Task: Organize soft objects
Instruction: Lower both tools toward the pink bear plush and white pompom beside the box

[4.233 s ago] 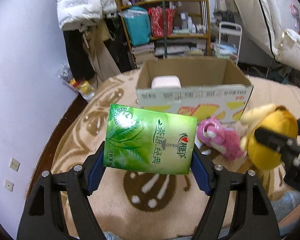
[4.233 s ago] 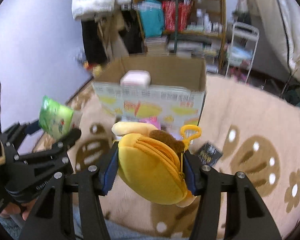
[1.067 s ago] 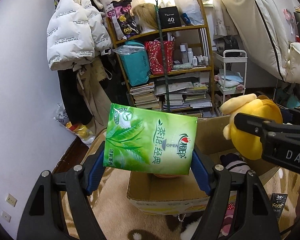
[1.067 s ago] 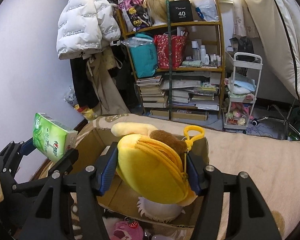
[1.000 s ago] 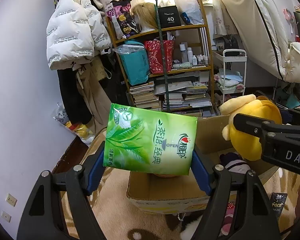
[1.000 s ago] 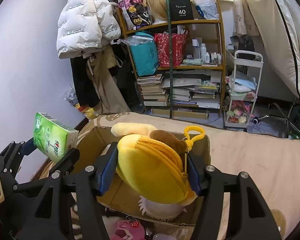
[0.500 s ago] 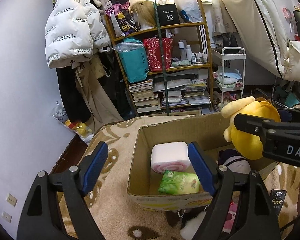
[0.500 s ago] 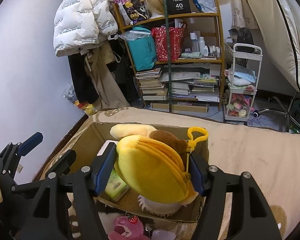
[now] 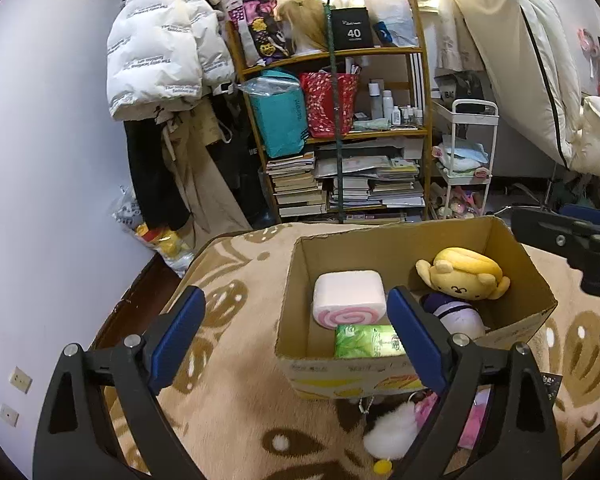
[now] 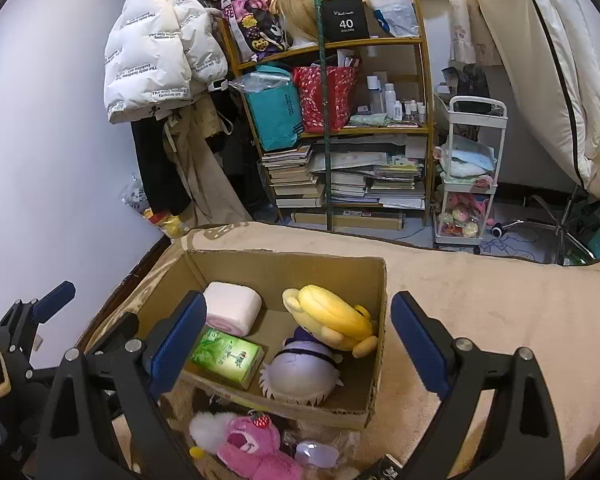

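Observation:
A cardboard box (image 9: 538,280) (image 10: 382,304) stands on a beige patterned blanket. Inside lie a pink roll cushion (image 9: 350,300) (image 10: 232,308), a green tissue pack (image 9: 368,342) (image 10: 228,356), a yellow plush (image 9: 464,274) (image 10: 332,318) and a purple-and-white plush (image 9: 458,314) (image 10: 300,372). My left gripper (image 9: 296,332) is open and empty above the box's near left side. My right gripper (image 10: 298,338) is open and empty above the box. A pink plush (image 10: 256,448) and a white fluffy toy (image 9: 392,434) (image 10: 208,428) lie on the blanket in front of the box.
A cluttered wooden shelf (image 9: 340,132) (image 10: 340,120) with books and bags stands behind the bed. A white puffer jacket (image 9: 160,56) hangs on the left. A white trolley (image 10: 468,176) stands right of the shelf. A small dark packet (image 9: 550,382) lies on the blanket.
My left gripper opened and the green tissue pack dropped into the box. My right gripper then opened and the yellow plush fell into the box beside the purple plush.

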{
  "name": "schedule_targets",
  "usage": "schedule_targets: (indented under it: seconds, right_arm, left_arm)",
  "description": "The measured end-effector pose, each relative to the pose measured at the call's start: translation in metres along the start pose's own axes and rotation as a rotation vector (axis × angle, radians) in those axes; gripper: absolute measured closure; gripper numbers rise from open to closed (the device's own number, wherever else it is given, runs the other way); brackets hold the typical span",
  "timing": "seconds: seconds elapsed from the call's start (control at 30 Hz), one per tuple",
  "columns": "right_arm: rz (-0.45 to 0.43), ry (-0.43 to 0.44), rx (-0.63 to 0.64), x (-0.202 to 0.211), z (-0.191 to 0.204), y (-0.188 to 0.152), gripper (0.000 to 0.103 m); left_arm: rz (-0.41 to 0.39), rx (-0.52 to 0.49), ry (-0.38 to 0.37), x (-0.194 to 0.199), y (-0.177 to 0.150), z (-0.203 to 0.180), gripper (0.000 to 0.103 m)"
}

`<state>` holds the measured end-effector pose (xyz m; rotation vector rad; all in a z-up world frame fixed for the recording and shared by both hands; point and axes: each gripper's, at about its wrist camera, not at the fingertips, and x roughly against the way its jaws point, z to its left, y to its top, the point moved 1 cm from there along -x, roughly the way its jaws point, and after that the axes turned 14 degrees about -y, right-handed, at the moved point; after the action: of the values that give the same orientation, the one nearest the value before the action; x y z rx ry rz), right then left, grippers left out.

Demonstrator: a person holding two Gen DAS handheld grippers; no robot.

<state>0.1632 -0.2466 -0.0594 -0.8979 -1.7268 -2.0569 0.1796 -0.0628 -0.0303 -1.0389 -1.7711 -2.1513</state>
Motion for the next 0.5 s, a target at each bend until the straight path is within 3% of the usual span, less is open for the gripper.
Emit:
schedule_targets:
  seconds: [0.17,0.5]
  right_arm:
    - [-0.003,-0.009,-0.002,0.009,-0.003,-0.004,0.005]
    - [0.01,-0.049,-0.002,0.033,-0.014,-0.017,0.005]
  left_arm:
    - [0.011,-0.004,0.023,0.012,-0.007,0.002,0.006]
    - [0.073,-0.017,0.008,0.027,-0.021,0.0,0.005]
